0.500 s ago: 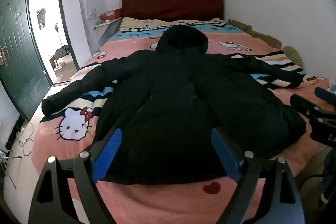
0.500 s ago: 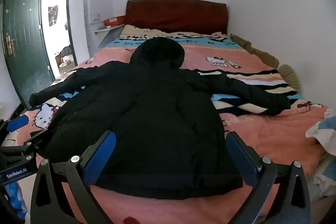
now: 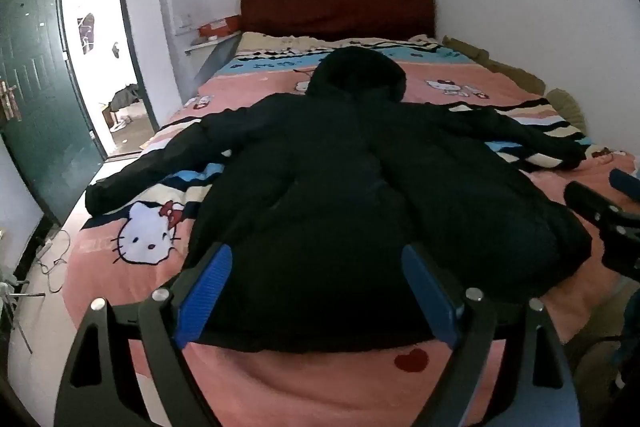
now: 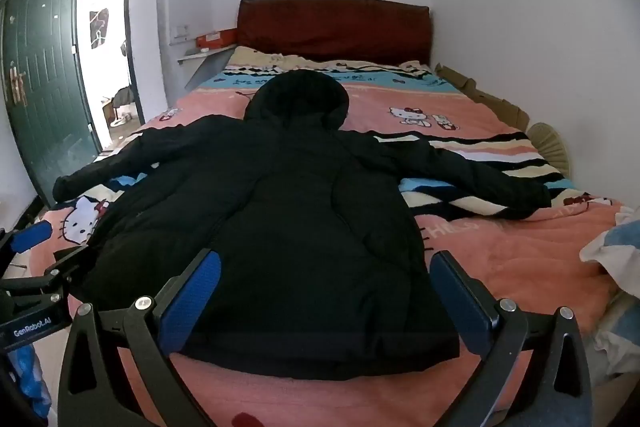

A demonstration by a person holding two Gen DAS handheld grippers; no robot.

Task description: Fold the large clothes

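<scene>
Sleeves sprawl wide: our left gripper [image 3: 316,291] and right gripper [image 4: 326,291] both gape empty above the hem of the black coat [image 4: 288,211], spread flat on the pink bedspread [image 4: 500,267]. Puffy padding could slip from a shallow pinch, we judge.

bed [image 4: 500,259] | pink cartoon-cat blanket [image 3: 132,267] | black hooded coat [image 4: 288,227] spread flat

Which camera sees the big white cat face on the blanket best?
The left wrist view. There the cat face shows whole, beside the coat. In the right wrist view the cat face sits near the edge, smaller, partly hidden by the coat.
</scene>
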